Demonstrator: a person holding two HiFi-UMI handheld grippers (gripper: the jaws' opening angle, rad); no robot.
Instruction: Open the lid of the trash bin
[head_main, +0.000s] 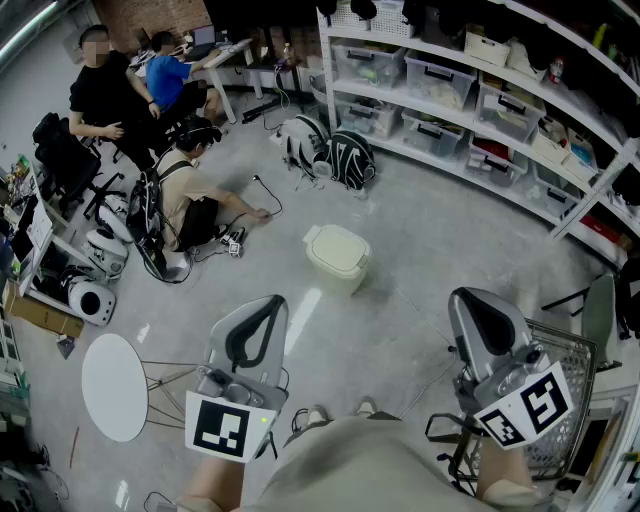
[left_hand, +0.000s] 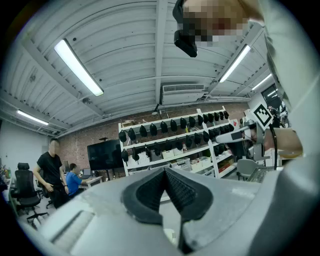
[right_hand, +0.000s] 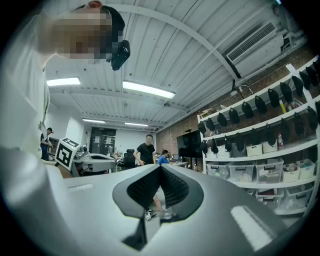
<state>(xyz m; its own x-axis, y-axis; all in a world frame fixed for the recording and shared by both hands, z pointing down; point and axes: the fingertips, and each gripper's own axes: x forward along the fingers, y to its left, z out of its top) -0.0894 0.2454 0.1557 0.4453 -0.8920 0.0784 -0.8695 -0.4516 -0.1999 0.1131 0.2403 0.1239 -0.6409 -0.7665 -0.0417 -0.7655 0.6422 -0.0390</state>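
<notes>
A pale cream trash bin (head_main: 337, 257) with its lid down stands on the grey floor in the head view, a couple of steps ahead of me. My left gripper (head_main: 264, 306) is held up at lower left, well short of the bin, jaws shut with nothing between them. My right gripper (head_main: 474, 300) is at lower right, also shut and empty. In the left gripper view the left gripper (left_hand: 165, 171) has its tips touching, pointed at the shelves. The right gripper (right_hand: 160, 167) shows closed tips in the right gripper view, pointed across the room.
A person crouches on the floor (head_main: 190, 200) left of the bin beside cables; two others are at desks (head_main: 130, 85) farther back. A round white table (head_main: 114, 386) is at lower left, a wire cart (head_main: 555, 400) at lower right. Shelves with bins (head_main: 480, 110) line the right wall; bags (head_main: 330, 155) lie beyond the bin.
</notes>
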